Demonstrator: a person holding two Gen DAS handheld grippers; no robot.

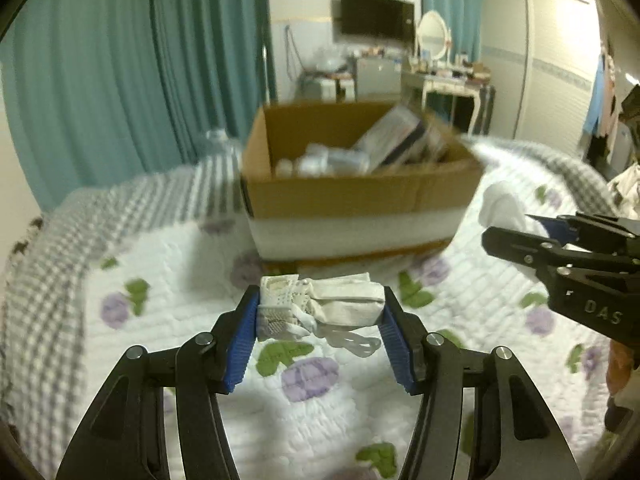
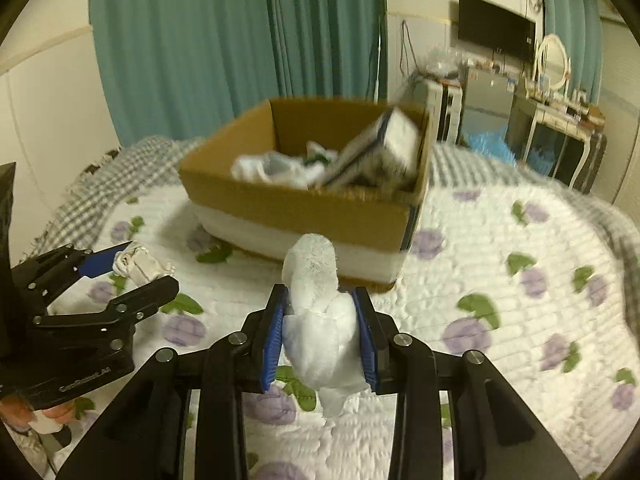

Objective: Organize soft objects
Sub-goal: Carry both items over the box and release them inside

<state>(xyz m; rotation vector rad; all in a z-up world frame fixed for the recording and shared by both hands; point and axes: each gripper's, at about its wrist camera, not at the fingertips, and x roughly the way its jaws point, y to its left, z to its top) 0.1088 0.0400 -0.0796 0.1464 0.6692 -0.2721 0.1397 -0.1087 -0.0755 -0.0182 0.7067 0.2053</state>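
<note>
My left gripper is shut on a folded white cloth bundle with laces, held just above the flowered quilt in front of the cardboard box. It shows at the left of the right wrist view, with the bundle between its fingers. My right gripper is shut on a crumpled white soft piece, close to the front wall of the box. It appears at the right edge of the left wrist view, holding the white piece. The box holds white soft items and a tilted packet.
The box stands on a bed with a white flowered quilt and a grey checked blanket at its edges. Teal curtains hang behind. A dressing table with an oval mirror and a wardrobe stand at the far right.
</note>
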